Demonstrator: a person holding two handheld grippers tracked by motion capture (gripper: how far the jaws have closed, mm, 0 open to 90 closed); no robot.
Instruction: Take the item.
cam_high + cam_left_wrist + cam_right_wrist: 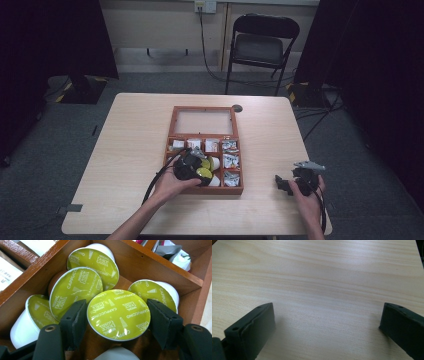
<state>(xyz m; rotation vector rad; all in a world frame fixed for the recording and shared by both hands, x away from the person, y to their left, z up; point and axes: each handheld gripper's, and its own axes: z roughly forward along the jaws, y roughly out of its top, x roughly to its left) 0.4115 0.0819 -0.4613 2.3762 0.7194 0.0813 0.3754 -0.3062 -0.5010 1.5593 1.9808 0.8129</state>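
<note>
L claw (pixel 117 315) clamped on coffee pod (pixel 118 314), not yet lifted from box (pixel 160 267); 4 pods around it. R claw (pixel 327 322) open, idle on table (pixel 319 277).

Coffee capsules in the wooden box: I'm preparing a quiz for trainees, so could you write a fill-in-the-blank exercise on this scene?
1. The left tool is shut on a round white capsule with a ____ foil lid.
2. The word printed on that lid is ____.
3. The capsules lie in a compartment of the reddish-brown ____ box.
4. The right tool hangs with its jaws ____ over the pale wooden table.

Missing words: green; cappuccino; wooden; open
</note>
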